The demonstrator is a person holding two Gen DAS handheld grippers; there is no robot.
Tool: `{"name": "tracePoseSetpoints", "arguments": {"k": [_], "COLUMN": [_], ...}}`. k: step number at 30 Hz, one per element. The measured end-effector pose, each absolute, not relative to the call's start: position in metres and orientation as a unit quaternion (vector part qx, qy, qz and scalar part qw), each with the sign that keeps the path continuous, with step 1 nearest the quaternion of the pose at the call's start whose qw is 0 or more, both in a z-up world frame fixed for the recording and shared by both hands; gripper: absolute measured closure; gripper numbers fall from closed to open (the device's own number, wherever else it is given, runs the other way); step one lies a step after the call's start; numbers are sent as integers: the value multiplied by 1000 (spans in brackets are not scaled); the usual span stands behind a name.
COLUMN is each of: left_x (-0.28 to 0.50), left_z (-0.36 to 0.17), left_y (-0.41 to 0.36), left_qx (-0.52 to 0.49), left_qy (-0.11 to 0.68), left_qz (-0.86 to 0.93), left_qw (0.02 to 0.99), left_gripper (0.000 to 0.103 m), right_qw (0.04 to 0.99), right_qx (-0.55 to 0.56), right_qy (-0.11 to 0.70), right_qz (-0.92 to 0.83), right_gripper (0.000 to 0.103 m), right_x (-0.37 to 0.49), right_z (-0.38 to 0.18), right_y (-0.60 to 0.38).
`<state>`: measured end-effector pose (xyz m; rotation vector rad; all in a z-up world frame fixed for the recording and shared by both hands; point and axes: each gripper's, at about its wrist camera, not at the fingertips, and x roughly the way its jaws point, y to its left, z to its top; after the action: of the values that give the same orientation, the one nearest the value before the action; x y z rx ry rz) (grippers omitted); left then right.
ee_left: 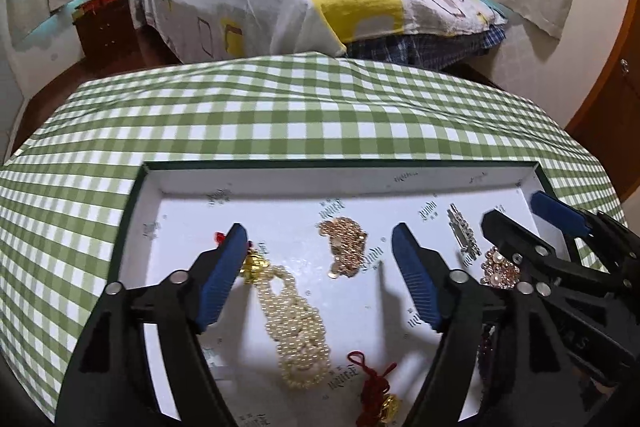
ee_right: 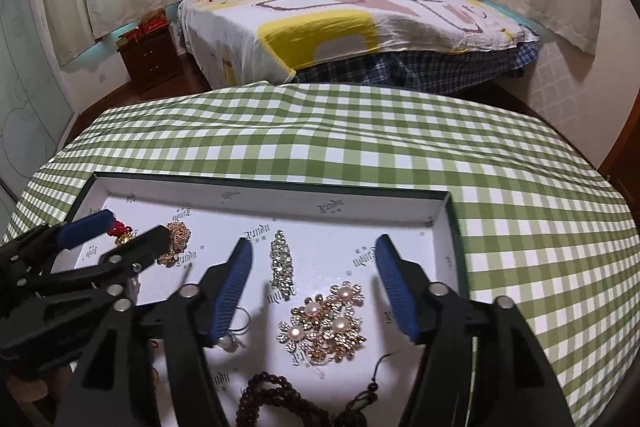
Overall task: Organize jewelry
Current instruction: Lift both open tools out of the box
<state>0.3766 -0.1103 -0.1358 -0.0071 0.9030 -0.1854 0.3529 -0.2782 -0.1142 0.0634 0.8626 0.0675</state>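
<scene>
A shallow white tray (ee_left: 280, 183) with a dark green rim lies on the checked table and holds the jewelry. In the left wrist view my left gripper (ee_left: 320, 255) is open over a pearl necklace (ee_left: 298, 327) and a gold sequin piece (ee_left: 346, 247); a red tassel charm (ee_left: 374, 387) lies nearer. My right gripper (ee_left: 516, 215) shows at the right. In the right wrist view my right gripper (ee_right: 316, 259) is open over a pearl-and-gold flower brooch (ee_right: 328, 323), a rhinestone clip (ee_right: 282, 267), a ring (ee_right: 240, 319) and dark beads (ee_right: 272, 403). My left gripper (ee_right: 132, 227) shows at the left.
The green-and-white checked cloth (ee_right: 440, 163) covers the table beyond and to the right of the tray. A bed (ee_right: 340, 23) with a patterned sheet stands behind the table, with a wooden nightstand (ee_right: 148, 55) to its left and curtains along the walls.
</scene>
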Motion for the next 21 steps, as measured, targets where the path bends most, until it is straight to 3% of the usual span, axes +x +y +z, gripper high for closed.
{"name": "tracePoseSetpoints", "arguments": {"k": [7,21], "left_x": [365,311], "left_z": [-127,-106], "left_y": [-108,-100], "left_qx": [20,29], "left_qy": [413,357], "left_qz": [-78,-74], "left_qw": [907,931], "left_gripper": [13,9], "right_qw": [918,939], "right_qx": [30,22], "right_qy": [396,342], "right_qz": [21,-3], "right_gripper": [20,19], "right_x": [340,288], "right_z": [-108,-95], "right_y": [-284,-286]}}
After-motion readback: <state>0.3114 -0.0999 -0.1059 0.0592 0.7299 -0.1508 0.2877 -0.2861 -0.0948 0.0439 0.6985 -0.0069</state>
